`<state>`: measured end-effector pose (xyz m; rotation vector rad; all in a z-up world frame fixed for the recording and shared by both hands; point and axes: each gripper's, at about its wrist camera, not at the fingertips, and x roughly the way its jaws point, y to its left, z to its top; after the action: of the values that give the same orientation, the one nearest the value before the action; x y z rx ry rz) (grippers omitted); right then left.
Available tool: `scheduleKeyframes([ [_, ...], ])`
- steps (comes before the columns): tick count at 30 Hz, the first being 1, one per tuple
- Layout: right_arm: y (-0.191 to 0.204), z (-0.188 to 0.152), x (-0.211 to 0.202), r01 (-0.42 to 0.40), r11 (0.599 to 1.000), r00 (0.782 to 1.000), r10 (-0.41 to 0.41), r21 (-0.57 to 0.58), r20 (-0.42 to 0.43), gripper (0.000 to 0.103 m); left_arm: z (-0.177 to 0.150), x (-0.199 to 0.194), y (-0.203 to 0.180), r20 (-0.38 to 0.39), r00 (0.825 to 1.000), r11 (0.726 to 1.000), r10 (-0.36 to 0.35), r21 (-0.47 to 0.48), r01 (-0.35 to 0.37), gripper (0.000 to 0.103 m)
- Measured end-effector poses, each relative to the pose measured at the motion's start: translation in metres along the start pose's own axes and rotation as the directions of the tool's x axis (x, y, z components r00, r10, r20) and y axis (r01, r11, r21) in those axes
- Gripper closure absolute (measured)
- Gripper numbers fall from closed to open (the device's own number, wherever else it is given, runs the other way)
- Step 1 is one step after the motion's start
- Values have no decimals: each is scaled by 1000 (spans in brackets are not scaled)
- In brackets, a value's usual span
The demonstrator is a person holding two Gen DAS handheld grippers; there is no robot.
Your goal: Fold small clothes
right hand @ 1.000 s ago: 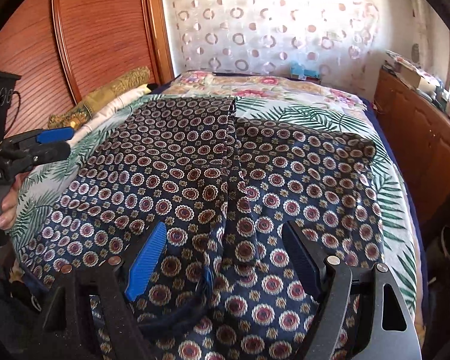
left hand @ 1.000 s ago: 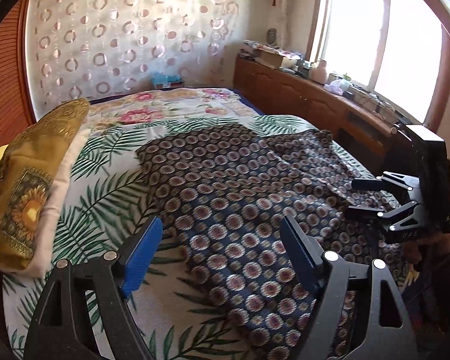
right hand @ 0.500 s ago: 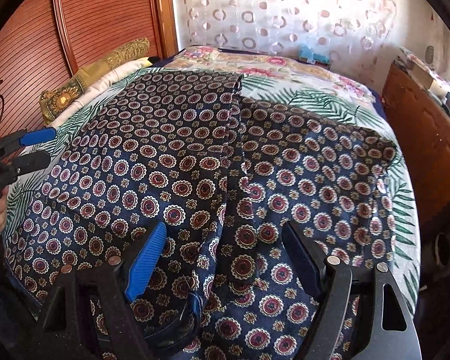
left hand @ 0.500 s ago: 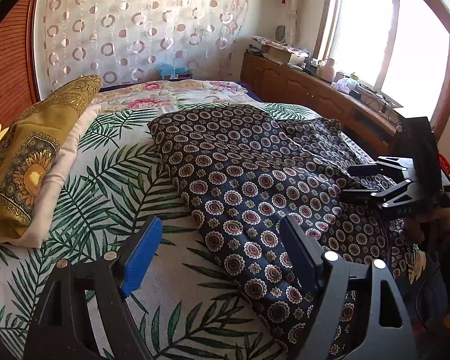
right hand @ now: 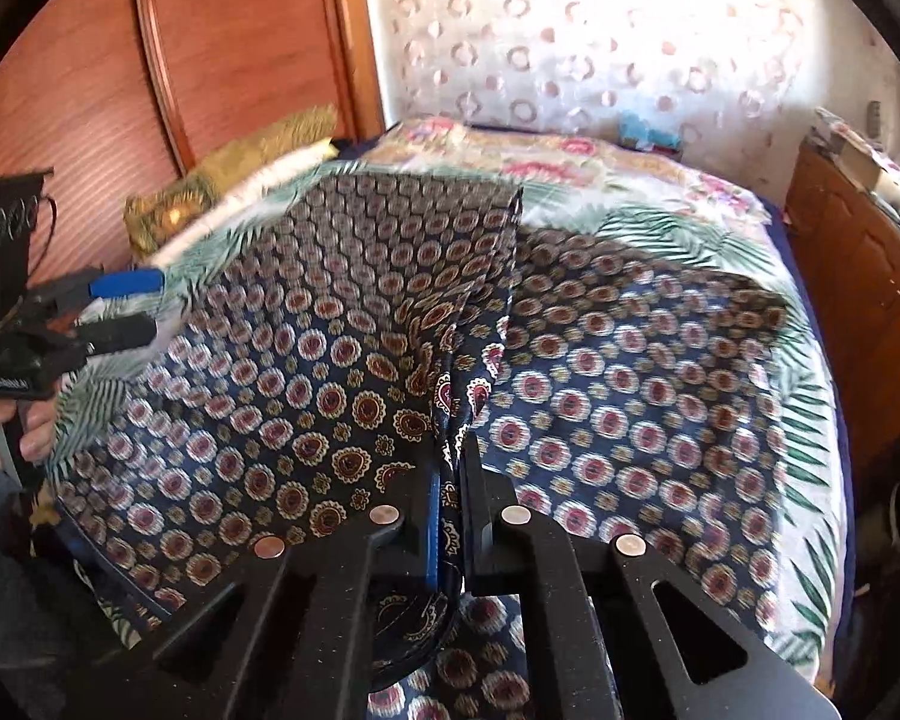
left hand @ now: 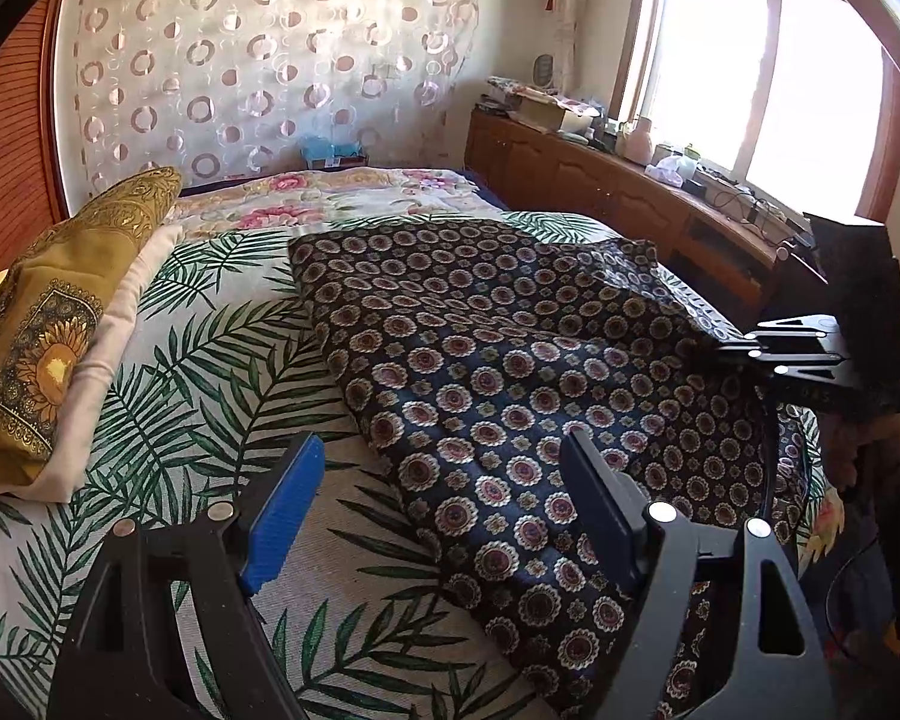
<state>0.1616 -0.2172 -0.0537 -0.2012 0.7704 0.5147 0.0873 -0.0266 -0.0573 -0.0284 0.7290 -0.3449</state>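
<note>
Since a second ago, the right gripper (right hand: 450, 480) has gone from wide open over the cloth to clamped tight on it: its blue and black fingers now meet on a bunched ridge of the patterned garment (right hand: 342, 396), where before the fabric lay flat between spread jaws. The pinched fold stands up from the near hem and pulls slanting creases through the cloth on the left side of that view.

Its partner, the left gripper (left hand: 444, 516), hovers released, jaws spread wide with nothing between them, over the near left edge of the garment where it meets the bedspread (left hand: 222, 372). In the right wrist view the left gripper (right hand: 120, 306) shows at the left edge, held by a hand (right hand: 12, 426), apart from the cloth.

That garment (left hand: 510, 372) is dark navy, covered in rows of round maroon and cream medallions with small gold flowers between them. It lies spread across the middle and right of the bed, in two overlapping panels with a seam or fold line running away from the right gripper; the far right corner is slightly raised.

Under it the bedspread is white with green palm fronds, floral toward the far end. A yellow sunflower cushion (left hand: 48, 336) on a cream pillow lies along the left edge. Beyond, a circle-patterned curtain (left hand: 270, 72), a wooden cabinet (left hand: 600, 180) and a bright window (left hand: 768, 60).
</note>
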Motion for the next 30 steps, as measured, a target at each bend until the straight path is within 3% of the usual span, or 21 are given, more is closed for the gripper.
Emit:
scheduleKeyframes([
  [10, -30, -42, -39, 74, 994, 997, -75, 83, 19, 99, 1, 7, -18, -12, 999, 999, -29, 27, 30, 22],
  [18, -24, -66, -87, 140, 980, 983, -154, 140, 97, 99, 1, 13, -30, -27, 999, 998, -39, 47, 40, 22],
  [24, -20, -92, -85, 179, 974, 983, -182, 140, 9, 99, -1, 19, -37, -40, 998, 997, -45, 60, 48, 22],
  [27, -22, -93, -87, 160, 972, 986, -164, 172, 11, 99, -1, 20, -39, -42, 998, 997, -44, 61, 47, 22],
  [30, -26, -84, -96, 188, 967, 980, -195, 172, 28, 83, -2, 20, -39, -45, 998, 997, -40, 64, 43, 22],
])
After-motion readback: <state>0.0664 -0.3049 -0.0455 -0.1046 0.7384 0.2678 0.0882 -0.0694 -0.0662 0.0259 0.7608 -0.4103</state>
